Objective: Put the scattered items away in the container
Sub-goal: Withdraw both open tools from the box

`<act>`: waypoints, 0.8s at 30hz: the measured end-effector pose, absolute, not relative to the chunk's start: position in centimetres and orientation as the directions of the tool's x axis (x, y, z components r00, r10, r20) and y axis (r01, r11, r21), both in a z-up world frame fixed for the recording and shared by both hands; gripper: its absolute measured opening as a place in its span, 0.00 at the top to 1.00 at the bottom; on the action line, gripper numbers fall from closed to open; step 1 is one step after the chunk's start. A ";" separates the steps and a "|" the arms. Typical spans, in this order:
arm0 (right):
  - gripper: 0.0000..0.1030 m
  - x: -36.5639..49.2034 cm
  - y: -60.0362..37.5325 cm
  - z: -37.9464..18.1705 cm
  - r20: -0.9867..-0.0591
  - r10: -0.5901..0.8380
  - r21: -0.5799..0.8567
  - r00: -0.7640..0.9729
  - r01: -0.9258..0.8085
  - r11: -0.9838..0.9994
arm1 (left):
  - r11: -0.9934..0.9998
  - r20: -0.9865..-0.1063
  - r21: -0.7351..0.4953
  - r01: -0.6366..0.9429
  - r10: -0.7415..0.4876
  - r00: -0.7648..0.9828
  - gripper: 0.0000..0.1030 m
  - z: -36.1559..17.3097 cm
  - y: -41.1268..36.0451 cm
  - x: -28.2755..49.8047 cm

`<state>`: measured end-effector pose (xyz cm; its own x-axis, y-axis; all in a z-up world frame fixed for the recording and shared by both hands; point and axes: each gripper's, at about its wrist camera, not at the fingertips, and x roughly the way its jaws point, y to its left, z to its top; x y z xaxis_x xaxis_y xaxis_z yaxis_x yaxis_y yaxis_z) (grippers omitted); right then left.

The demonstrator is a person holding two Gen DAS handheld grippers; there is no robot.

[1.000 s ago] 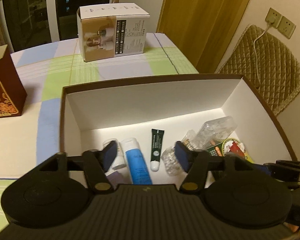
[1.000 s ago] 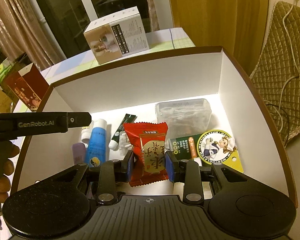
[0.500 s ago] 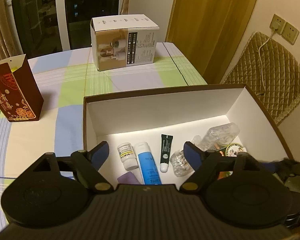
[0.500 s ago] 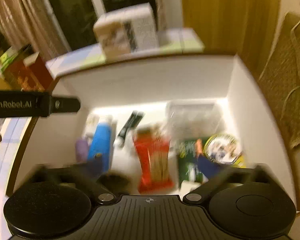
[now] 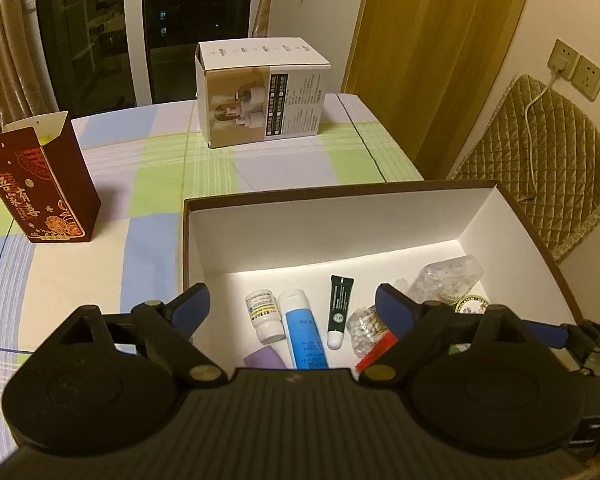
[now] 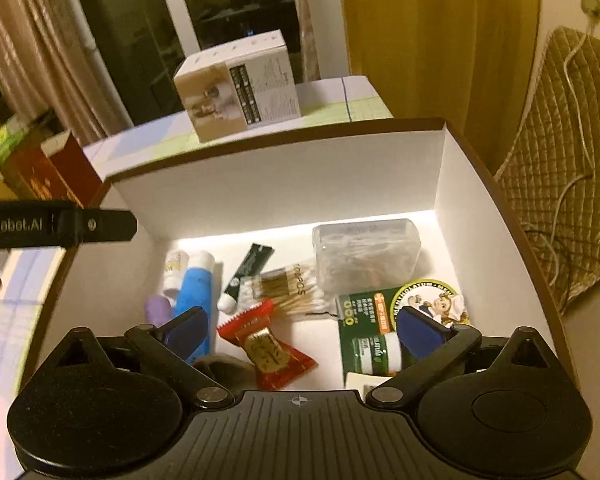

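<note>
Inside the box [image 6: 284,184], near its front wall, lies the red snack packet [image 6: 266,346], flat on the white floor and slightly askew, with the right gripper [image 6: 300,330] poised above it, fingers spread wide and holding nothing. Around the packet sit the other tidied items: a blue tube [image 6: 194,288], a small white bottle [image 5: 265,314], a dark green tube [image 6: 246,276], a bundle of cotton swabs [image 6: 284,284], a clear plastic case [image 6: 366,254] and a green carded pack [image 6: 374,328]. The left gripper [image 5: 292,310] hovers over the left part of the box, its fingers likewise apart and empty. Judging by its look, the snack packet is light and soft, a crinkly film wrapper that would slip and buckle under a pinch; the crimped end seams look the surest places to take it, since the middle holds something that could crush. The tubes seem squeezable and best held across the stiffer cap end; the clear case is rigid but smooth, so a pinch across its short sides would suit. On the checked counter [image 5: 148,184] outside the box stand only a dark red carton [image 5: 40,192] and a white carton [image 5: 264,92]; no small loose items show there, so the tidying appears largely done, though the near counter is hidden behind the grippers.
</note>
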<state>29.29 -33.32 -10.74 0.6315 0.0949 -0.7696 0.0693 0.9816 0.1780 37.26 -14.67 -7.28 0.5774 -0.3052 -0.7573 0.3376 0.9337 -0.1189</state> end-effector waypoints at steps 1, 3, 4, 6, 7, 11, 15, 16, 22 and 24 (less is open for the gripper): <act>0.00 29.3 -33.2 -10.8 -0.773 0.088 0.163 0.628 0.063 0.985 | 0.934 -0.758 -0.113 0.338 -0.301 0.578 0.14 -7.3 -14.7 37.2; 0.00 29.2 -32.9 -10.9 -0.777 0.078 0.148 0.624 0.060 0.987 | 0.934 -0.759 -0.104 0.341 -0.296 0.580 0.11 -7.3 -14.9 37.0; 0.00 29.1 -32.9 -10.9 -0.780 0.075 0.143 0.622 0.060 0.988 | 0.934 -0.758 -0.099 0.342 -0.293 0.583 0.11 -7.3 -15.0 36.9; 0.00 29.1 -32.7 -11.1 -0.786 0.062 0.124 0.615 0.060 0.990 | 0.934 -0.753 -0.086 0.348 -0.290 0.591 0.10 -7.3 -15.2 36.7; 0.00 29.0 -32.6 -11.2 -0.790 0.049 0.107 0.611 0.059 0.993 | 0.932 -0.751 -0.079 0.353 -0.288 0.595 0.10 -7.2 -15.3 36.6; 0.00 29.0 -32.1 -11.3 -0.789 -0.013 0.031 0.614 0.062 0.998 | 0.929 -0.741 -0.044 0.368 -0.277 0.612 0.07 -7.1 -15.8 36.1; 0.00 28.9 -31.7 -11.4 -0.773 -0.109 -0.077 0.625 0.078 0.994 | 0.927 -0.733 -0.041 0.372 -0.281 0.619 0.06 -6.9 -16.0 35.8; 0.00 28.9 -31.5 -11.4 -0.767 -0.131 -0.111 0.629 0.072 0.991 | 0.927 -0.731 -0.043 0.372 -0.283 0.621 0.06 -6.8 -16.0 35.7; 0.00 28.1 -31.1 -11.1 -0.725 -0.161 -0.181 0.670 0.040 0.983 | 0.928 -0.710 -0.064 0.366 -0.300 0.636 0.04 -6.2 -15.8 34.6; 0.00 27.7 -31.3 -10.6 -0.717 -0.150 -0.156 0.681 0.052 0.986 | 0.931 -0.703 -0.071 0.358 -0.301 0.644 0.03 -5.8 -15.6 34.1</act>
